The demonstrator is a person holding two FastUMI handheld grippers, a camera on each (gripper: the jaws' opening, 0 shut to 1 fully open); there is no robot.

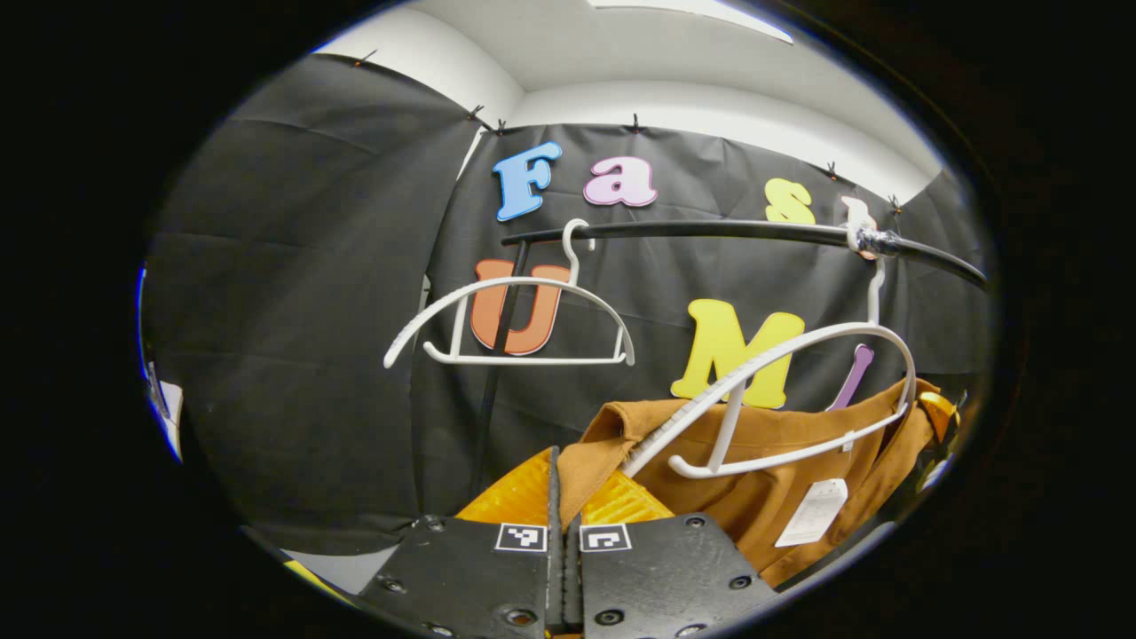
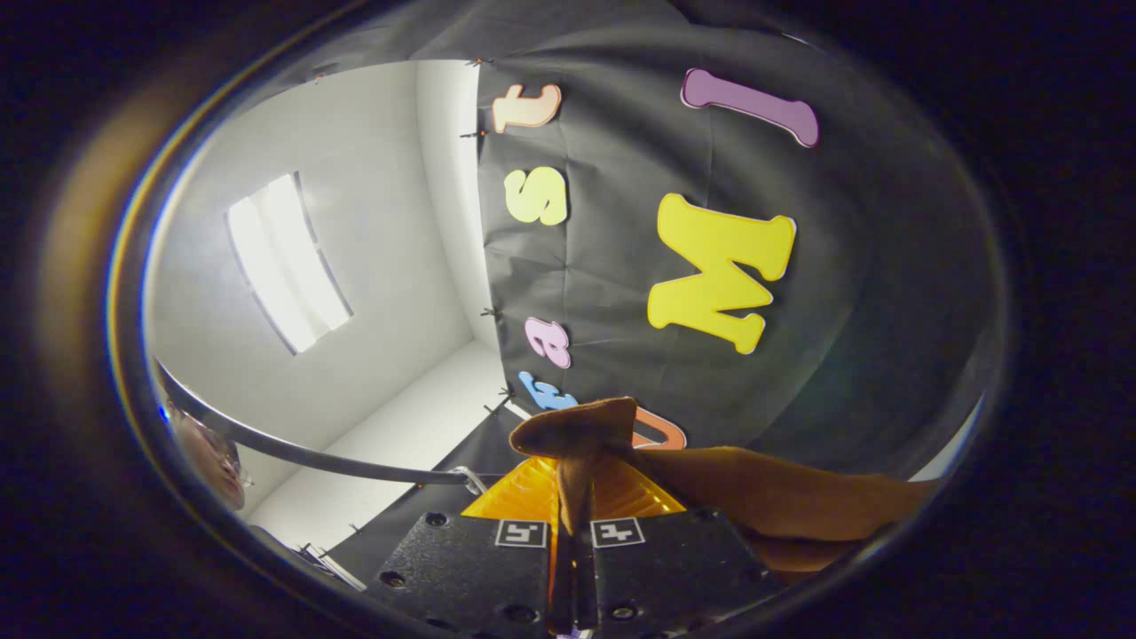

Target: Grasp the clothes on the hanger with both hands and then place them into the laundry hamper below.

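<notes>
A brown garment [image 1: 781,457] with a white tag hangs low at the right of the left gripper view, partly off a tilted white hanger [image 1: 799,390] that still hooks on the black rail [image 1: 710,231]. My left gripper [image 1: 564,497] is shut on the garment's left corner, the cloth pinched between its fingers. In the right gripper view, my right gripper [image 2: 575,497] is shut on another fold of the brown garment [image 2: 763,497], which trails off to the right. The laundry hamper is out of sight.
A second white hanger [image 1: 510,319] hangs bare on the rail to the left. The rail [image 2: 293,448] also curves across the lower left of the right gripper view, with a person's head [image 2: 209,461] just below it. White ceiling with a light panel [image 2: 284,257] lies above.
</notes>
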